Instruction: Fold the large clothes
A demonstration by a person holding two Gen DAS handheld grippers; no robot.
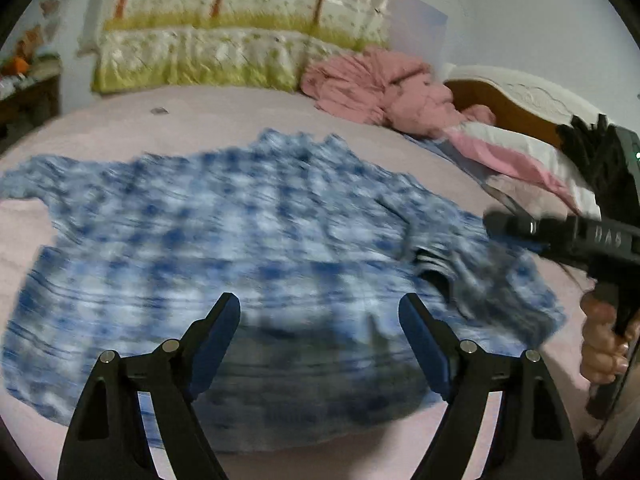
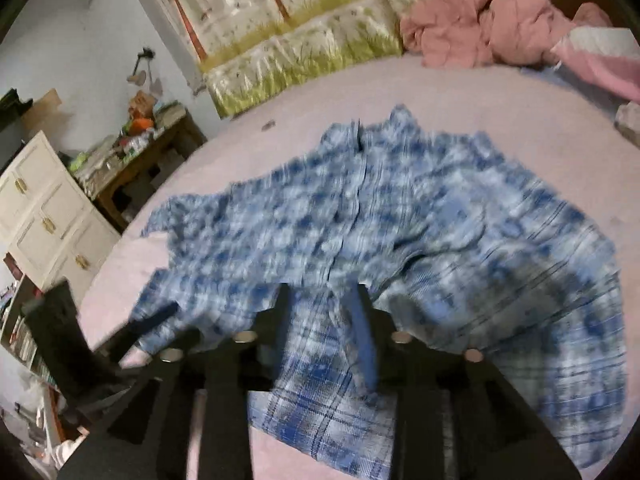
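A blue and white plaid shirt [image 1: 256, 240] lies spread on the pink bed sheet [image 1: 200, 120], blurred by motion. My left gripper [image 1: 320, 312] is open and empty, hovering just above the shirt's near hem. The right gripper's black body [image 1: 580, 236] enters from the right over the shirt's right side. In the right wrist view the shirt [image 2: 420, 220] lies button placket up, and my right gripper [image 2: 322, 300] has its fingers close together with a fold of the plaid fabric running between them.
A crumpled pink blanket [image 1: 380, 88] and pillows [image 1: 520, 152] lie at the head of the bed. A folded floral quilt [image 1: 224, 40] leans on the back wall. A cluttered wooden side table [image 2: 136, 148] and a white cabinet [image 2: 44, 212] stand left of the bed.
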